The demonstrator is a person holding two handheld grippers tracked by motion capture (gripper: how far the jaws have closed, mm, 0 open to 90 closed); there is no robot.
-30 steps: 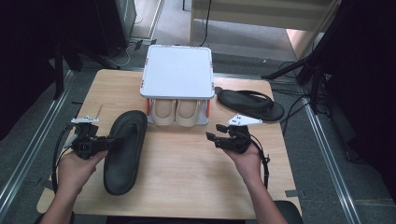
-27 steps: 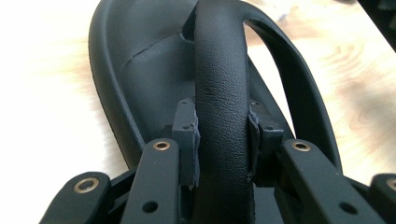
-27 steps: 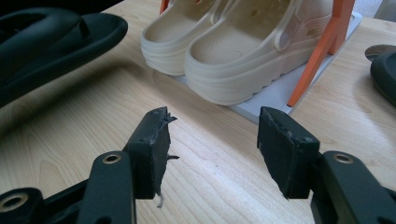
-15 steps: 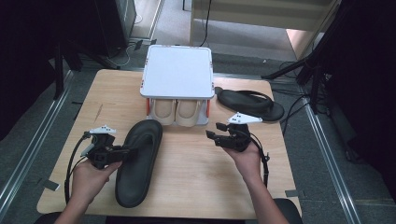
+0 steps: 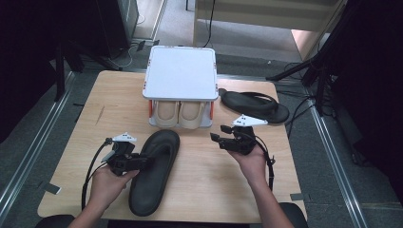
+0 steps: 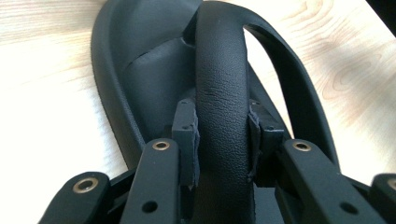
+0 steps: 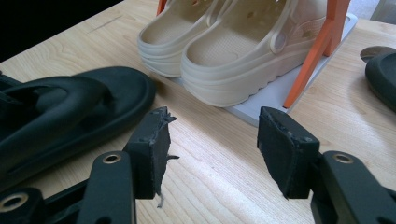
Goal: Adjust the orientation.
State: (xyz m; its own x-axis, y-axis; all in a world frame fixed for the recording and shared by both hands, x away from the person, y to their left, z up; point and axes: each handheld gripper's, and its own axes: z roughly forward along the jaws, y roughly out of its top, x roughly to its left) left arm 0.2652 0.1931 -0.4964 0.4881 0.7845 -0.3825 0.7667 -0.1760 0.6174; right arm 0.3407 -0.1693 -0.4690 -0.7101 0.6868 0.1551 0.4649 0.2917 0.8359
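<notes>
A black flip-flop lies on the wooden table in front of the shoe rack. My left gripper is shut on its strap, with one pad pressed on each side of it. A second black flip-flop rests to the right of the rack. My right gripper hovers open just right of the rack's front, its jaws apart with nothing between them. The held flip-flop's toe shows at the left of the right gripper view.
A two-level rack with a white top and orange posts stands at the table's far middle. A pair of beige clogs sits on its lower shelf. Dark floor and cables surround the table.
My left gripper has carried the flip-flop to the right and toward the table's near edge, swinging its toe toward the rack. The right gripper has kept still.
</notes>
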